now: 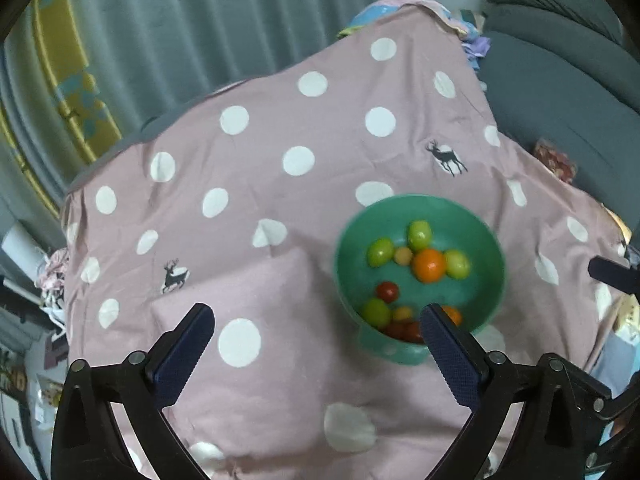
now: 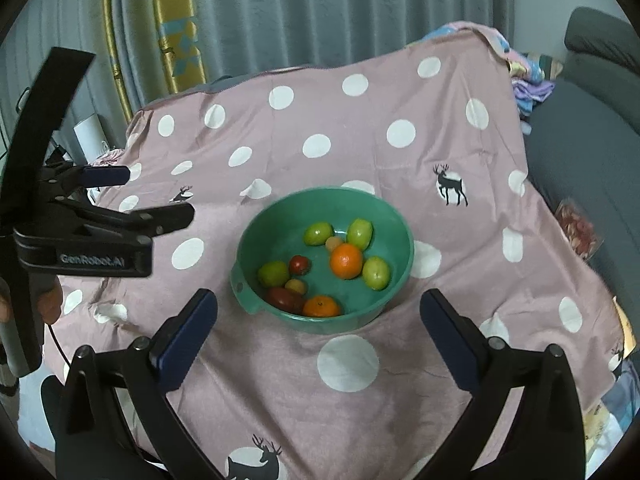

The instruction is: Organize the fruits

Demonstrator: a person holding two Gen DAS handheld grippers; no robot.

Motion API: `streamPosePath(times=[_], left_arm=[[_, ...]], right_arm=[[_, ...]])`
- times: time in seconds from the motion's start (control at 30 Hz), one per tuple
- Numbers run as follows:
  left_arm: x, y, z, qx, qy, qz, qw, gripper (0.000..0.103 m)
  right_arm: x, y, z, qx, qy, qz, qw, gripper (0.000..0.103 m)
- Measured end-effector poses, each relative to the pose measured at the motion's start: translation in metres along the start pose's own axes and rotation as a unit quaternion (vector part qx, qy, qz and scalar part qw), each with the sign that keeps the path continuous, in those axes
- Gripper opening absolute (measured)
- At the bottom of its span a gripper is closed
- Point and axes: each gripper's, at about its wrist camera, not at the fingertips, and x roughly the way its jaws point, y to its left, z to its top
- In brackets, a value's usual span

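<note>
Fruits (image 2: 346,261) fill the green bowl (image 2: 400,232) on the dotted cloth (image 2: 352,128). Left gripper (image 1: 318,320) and right gripper (image 2: 318,306) hover with fingers spread wide, empty.

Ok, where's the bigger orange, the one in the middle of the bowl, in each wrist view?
Left wrist: bigger orange sits right of centre, among green fruits.
Right wrist: bigger orange sits near picture centre, right half of the bowl.
Shared landmark: green bowl on the pink dotted cloth.
</note>
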Motion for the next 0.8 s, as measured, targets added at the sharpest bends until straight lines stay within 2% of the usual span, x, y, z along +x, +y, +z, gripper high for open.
streamPosePath(times=[0.07, 0.13, 0.8], left_arm=[[-0.002, 0.003, 0.000, -0.011, 0.005, -0.038, 0.9992, 0.102], [-0.006, 0.003, -0.001, -0.017, 0.007, -0.053, 0.9984, 0.102], [-0.025, 0.004, 0.008, -0.022, -0.011, -0.037, 0.9990, 0.102]], right_arm=[[-0.003, 0.000, 0.001, 0.000, -0.001, -0.001, 1.000, 0.102], [-0.008, 0.001, 0.002, 0.000, -0.004, -0.002, 1.000, 0.102], [-0.020, 0.009, 0.014, -0.015, -0.018, -0.006, 1.000, 0.102]])
